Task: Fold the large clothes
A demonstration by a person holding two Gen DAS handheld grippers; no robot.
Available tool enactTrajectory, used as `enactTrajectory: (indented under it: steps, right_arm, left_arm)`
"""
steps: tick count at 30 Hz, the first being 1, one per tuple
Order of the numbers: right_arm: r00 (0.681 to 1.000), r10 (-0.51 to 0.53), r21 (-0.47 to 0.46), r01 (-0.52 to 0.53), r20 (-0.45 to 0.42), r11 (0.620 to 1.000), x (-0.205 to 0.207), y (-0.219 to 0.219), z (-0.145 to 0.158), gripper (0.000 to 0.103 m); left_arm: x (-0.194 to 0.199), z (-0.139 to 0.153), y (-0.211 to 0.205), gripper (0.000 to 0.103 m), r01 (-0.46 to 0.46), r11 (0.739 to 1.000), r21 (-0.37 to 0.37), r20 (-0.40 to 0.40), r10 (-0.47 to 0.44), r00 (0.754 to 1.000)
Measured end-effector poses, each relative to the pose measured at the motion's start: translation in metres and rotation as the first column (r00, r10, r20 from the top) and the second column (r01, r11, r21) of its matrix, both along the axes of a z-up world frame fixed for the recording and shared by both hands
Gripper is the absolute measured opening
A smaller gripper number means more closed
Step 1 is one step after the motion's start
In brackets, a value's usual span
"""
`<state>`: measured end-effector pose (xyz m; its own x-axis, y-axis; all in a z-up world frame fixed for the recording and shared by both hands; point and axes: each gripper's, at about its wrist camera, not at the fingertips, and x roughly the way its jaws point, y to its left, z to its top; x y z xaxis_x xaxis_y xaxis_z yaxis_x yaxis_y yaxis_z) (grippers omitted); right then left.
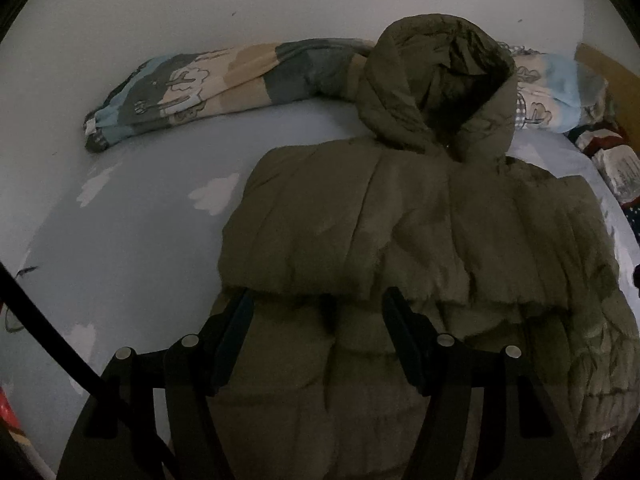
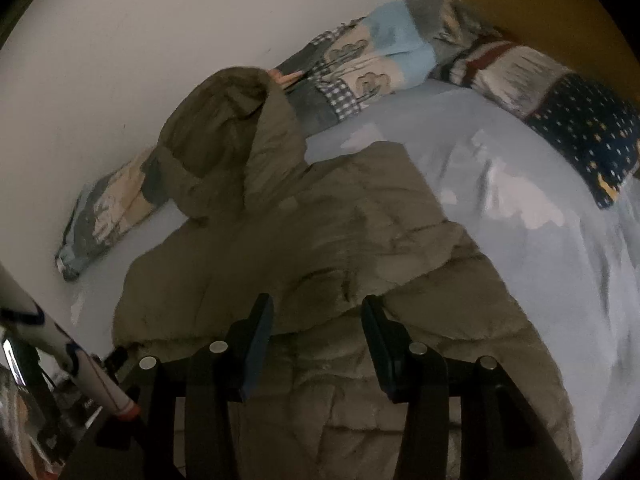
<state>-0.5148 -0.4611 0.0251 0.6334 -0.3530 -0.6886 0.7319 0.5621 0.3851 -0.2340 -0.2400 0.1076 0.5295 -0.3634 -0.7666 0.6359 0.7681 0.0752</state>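
An olive-green puffer jacket (image 1: 400, 220) lies on a pale blue bed sheet (image 1: 140, 240), partly folded, with its hood (image 1: 440, 80) toward the wall. My left gripper (image 1: 318, 300) is open just above the jacket's folded edge, fingers apart, holding nothing. In the right wrist view the same jacket (image 2: 320, 240) lies below my right gripper (image 2: 318, 308), which is open over the fold line with nothing between its fingers. The hood (image 2: 224, 140) rests against the rolled quilt.
A rolled patterned quilt (image 1: 200, 84) lies along the white wall (image 1: 200, 0) at the bed's far side. A dark blue dotted pillow (image 2: 584, 136) sits at the right. A black cable (image 1: 48, 340) crosses the lower left. Clutter (image 2: 32, 380) lies beside the bed.
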Motion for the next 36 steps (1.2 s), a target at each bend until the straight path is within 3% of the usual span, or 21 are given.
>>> enactTrajectory:
  steps: [5,8,11,14,17,23,29,33,36]
  right_arm:
    - [0.999,0.019,-0.050,-0.021,-0.045,0.999,0.029,-0.005,-0.012,0.050]
    - [0.996,0.038,-0.077,-0.044,-0.086,0.996,0.045,-0.009,-0.020,0.050]
    - [0.987,0.045,-0.071,-0.057,-0.151,0.996,0.059,-0.014,-0.037,0.051]
    - [0.978,0.052,-0.031,-0.060,-0.201,0.998,0.066,-0.018,-0.056,0.051]
    - [0.976,0.065,-0.027,-0.072,-0.207,0.997,0.064,-0.020,-0.057,0.052]
    - [0.991,0.083,0.011,-0.082,-0.105,0.997,0.041,-0.015,-0.030,0.052]
    - [0.987,0.115,-0.022,-0.118,-0.116,0.993,0.006,0.005,-0.017,0.051]
    - [0.990,0.106,-0.031,-0.109,-0.095,0.994,-0.044,0.017,-0.006,0.052]
    - [0.993,0.090,-0.049,-0.093,-0.075,0.994,-0.096,0.030,0.001,0.052]
  left_arm:
    - [0.018,-0.015,-0.007,0.066,-0.006,0.998,0.055,-0.003,0.006,1.000]
    - [0.032,-0.031,-0.009,0.066,-0.015,0.998,0.064,-0.115,0.023,0.993]
    - [0.041,-0.038,-0.009,0.071,-0.039,0.997,0.064,-0.171,0.049,0.984]
    - [0.043,-0.036,-0.011,0.073,-0.034,0.996,0.084,-0.169,0.048,0.984]
    - [0.045,-0.022,-0.005,0.073,-0.031,0.999,0.037,-0.205,0.038,0.978]
    - [0.038,0.015,0.030,0.073,-0.068,0.996,-0.058,-0.151,0.059,0.987]
    - [0.015,0.041,0.087,0.073,-0.092,0.993,-0.079,-0.113,0.082,0.990]
    - [-0.007,0.052,0.150,0.073,-0.124,0.986,-0.115,-0.162,0.105,0.981]
    - [-0.027,0.039,0.199,0.076,-0.159,0.980,-0.122,-0.253,0.124,0.959]
